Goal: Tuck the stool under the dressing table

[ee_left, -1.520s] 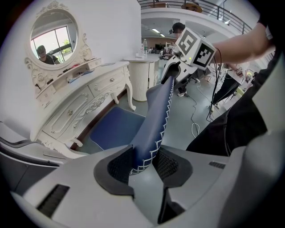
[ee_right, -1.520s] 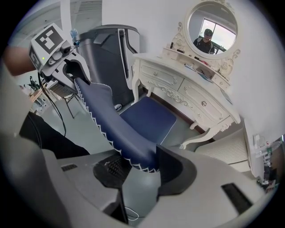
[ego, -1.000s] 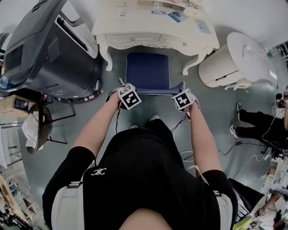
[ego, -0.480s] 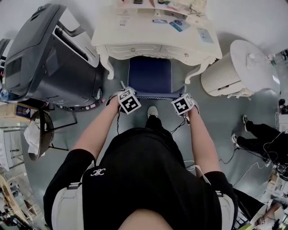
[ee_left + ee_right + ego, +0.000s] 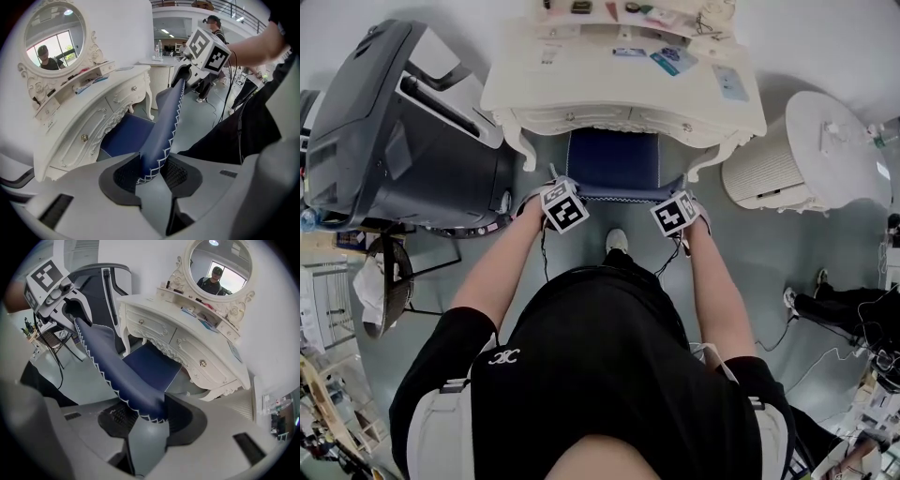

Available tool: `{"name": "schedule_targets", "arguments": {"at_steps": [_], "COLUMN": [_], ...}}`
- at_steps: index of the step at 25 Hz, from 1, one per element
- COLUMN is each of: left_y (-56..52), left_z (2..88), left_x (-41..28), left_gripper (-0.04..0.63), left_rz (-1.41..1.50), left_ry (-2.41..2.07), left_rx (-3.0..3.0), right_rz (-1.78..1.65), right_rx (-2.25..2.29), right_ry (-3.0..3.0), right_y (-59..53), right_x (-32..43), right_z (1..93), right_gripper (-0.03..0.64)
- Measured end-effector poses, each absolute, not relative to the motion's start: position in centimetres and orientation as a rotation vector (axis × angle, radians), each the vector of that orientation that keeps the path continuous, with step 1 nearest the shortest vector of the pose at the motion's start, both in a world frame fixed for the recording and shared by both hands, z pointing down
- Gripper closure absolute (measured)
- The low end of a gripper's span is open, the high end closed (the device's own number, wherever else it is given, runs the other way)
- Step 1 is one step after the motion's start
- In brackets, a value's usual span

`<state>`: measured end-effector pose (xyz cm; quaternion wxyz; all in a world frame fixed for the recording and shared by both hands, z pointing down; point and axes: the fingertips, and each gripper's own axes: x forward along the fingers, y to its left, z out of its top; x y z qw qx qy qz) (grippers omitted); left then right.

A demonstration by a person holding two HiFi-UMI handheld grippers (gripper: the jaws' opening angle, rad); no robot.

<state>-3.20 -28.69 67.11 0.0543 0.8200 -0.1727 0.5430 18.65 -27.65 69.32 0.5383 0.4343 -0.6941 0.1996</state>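
The blue padded stool (image 5: 612,157) stands on the grey floor with its far half under the white dressing table (image 5: 623,89). My left gripper (image 5: 559,187) is shut on the left end of the stool's near edge, a blue rim with white zigzag stitching (image 5: 165,126). My right gripper (image 5: 682,195) is shut on the right end of the same rim (image 5: 117,373). In the left gripper view the rim sits between the dark pads of my left gripper (image 5: 152,172). My right gripper (image 5: 143,416) clamps it the same way. The stool's legs are hidden.
A large dark grey machine (image 5: 394,122) stands left of the table. A white ribbed round cabinet (image 5: 797,141) stands to its right. The table's curved legs (image 5: 525,150) flank the stool. A wire chair (image 5: 386,281) is at the left. Cables and a person's legs (image 5: 839,305) lie at the right.
The stool has slid farther under the dressing table, so less of its seat shows. Both grippers moved forward with it, still clamped on its near rim.
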Motion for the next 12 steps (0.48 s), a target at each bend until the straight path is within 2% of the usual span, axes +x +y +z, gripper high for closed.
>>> {"name": "schedule_targets", "arguments": {"at_steps": [12], "left_y": [-34.1], "left_z": [67.1], "left_x": [-1.9], "left_gripper": [0.465], "left_rz": [1.689], "left_ry": [-0.560], "left_rx": [2.419], "right_rz": [0.456], "right_rx": [1.001], "right_ry": [-1.683], "right_y": [-33.5], "right_x": [20.0], "right_z": [69.3], "right_gripper": [0.452]}}
